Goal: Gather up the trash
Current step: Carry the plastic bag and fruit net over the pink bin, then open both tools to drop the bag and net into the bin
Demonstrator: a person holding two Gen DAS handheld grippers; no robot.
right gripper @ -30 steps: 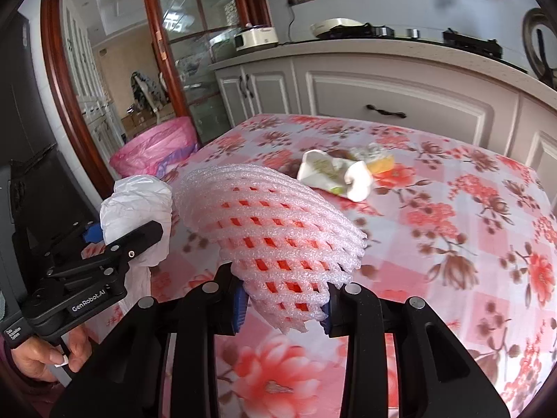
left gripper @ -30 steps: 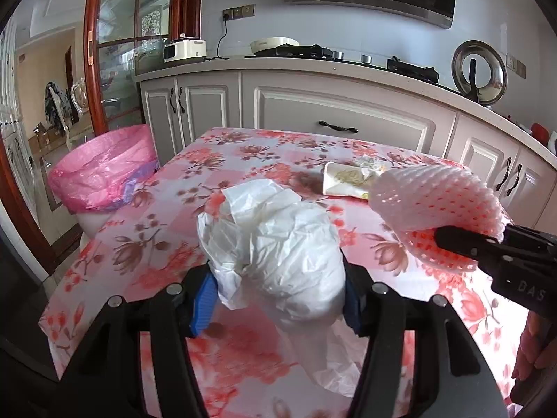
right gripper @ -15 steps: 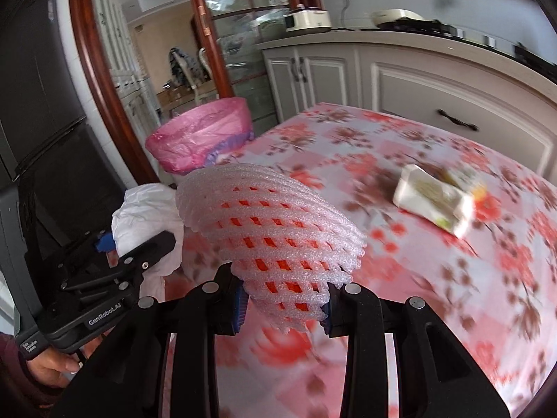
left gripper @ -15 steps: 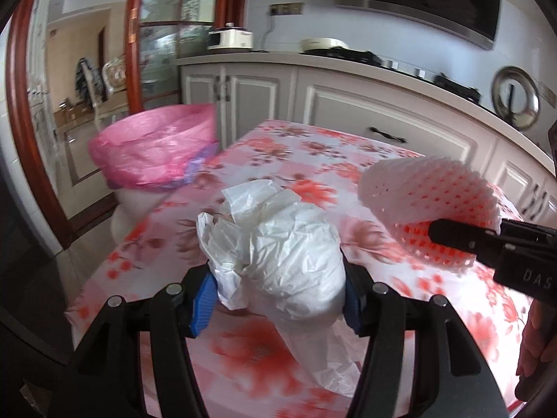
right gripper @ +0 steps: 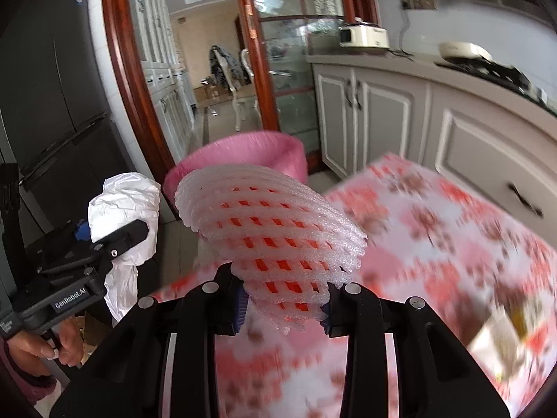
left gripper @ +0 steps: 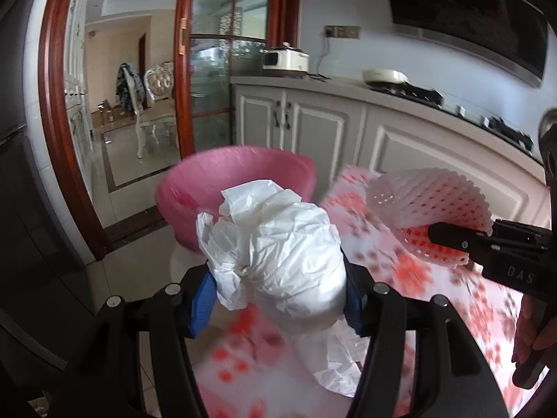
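pink bin (left gripper: 236, 174) mouth open, cabinets (left gripper: 313, 129) behind

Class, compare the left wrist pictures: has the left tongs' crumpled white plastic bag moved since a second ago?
Yes. The crumpled white plastic bag, gripped by the left tongs, has travelled from over the floral table towards the pink-lined bin, now just behind it.

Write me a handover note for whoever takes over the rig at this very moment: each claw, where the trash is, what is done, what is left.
Left claw: shut on the crumpled white plastic bag, carried in the air near the table's edge.
Right claw: shut on the white foam fruit net, also in the air.
Bin: the pink-lined trash bin stands on the floor just past the floral table, ahead of both claws.
Done: both pieces picked up off the table.
Left: bring each claw over the bin and release. One more blurred pale wrapper lies on the table at the right edge of the right wrist view; it probably needs collecting next.
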